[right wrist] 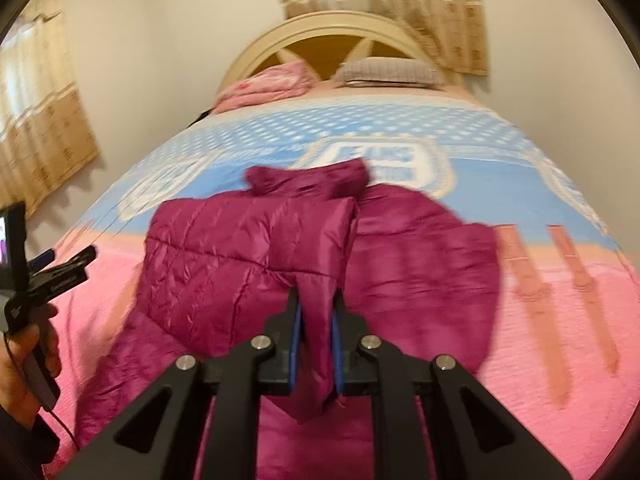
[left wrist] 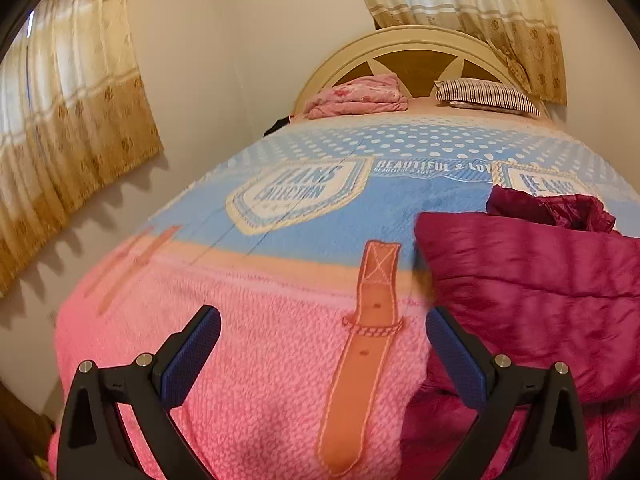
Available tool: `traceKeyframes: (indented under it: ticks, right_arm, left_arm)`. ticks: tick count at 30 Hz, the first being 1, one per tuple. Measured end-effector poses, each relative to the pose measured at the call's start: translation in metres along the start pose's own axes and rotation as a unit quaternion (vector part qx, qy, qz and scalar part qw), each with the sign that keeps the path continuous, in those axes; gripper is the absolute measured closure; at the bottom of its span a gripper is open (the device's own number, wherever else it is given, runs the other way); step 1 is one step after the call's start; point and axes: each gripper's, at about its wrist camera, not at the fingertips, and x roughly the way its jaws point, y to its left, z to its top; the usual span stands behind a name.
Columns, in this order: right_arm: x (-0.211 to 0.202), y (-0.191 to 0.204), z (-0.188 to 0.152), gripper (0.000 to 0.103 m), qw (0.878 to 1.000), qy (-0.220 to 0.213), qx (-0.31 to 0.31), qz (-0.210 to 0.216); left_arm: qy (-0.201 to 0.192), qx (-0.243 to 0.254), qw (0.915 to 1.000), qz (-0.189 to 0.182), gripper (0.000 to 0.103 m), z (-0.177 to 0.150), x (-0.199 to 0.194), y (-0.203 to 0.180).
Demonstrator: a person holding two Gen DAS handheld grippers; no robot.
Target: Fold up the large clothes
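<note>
A magenta quilted puffer jacket [right wrist: 248, 248] lies on the bed, partly folded over itself. My right gripper [right wrist: 317, 304] is shut on a fold of the jacket and holds it lifted above the rest. The jacket also shows at the right of the left wrist view [left wrist: 532, 292]. My left gripper [left wrist: 324, 320] is open and empty, over the pink blanket just left of the jacket; its right finger is close to the jacket's edge. The left gripper also shows at the left edge of the right wrist view [right wrist: 76, 260], held in a hand.
The bed is covered by a pink and blue blanket [left wrist: 280, 360] with printed belts and badges. A folded pink cloth [left wrist: 360, 96] and a striped pillow [left wrist: 484, 94] lie by the headboard [left wrist: 412, 40]. Curtains [left wrist: 72, 120] hang on the left wall and behind the bed.
</note>
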Motion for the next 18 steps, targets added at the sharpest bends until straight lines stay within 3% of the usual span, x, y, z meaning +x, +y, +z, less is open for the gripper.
traceKeyframes:
  ticks: [6, 10, 18]
  right_arm:
    - [0.015, -0.046, 0.005, 0.089, 0.999, 0.014, 0.026, -0.045]
    - [0.037, -0.066, -0.004, 0.089, 0.997, 0.039, 0.038, -0.053]
    - [0.047, -0.078, -0.023, 0.068, 0.996, 0.043, 0.063, -0.05]
  left_arm:
    - [0.005, 0.0, 1.0, -0.008, 0.001, 0.008, 0.005, -0.021]
    - [0.022, 0.005, 0.9997, -0.011, 0.001, 0.006, 0.017, -0.038]
    - [0.052, 0.028, 0.9981, 0.017, 0.001, -0.011, 0.044, -0.051]
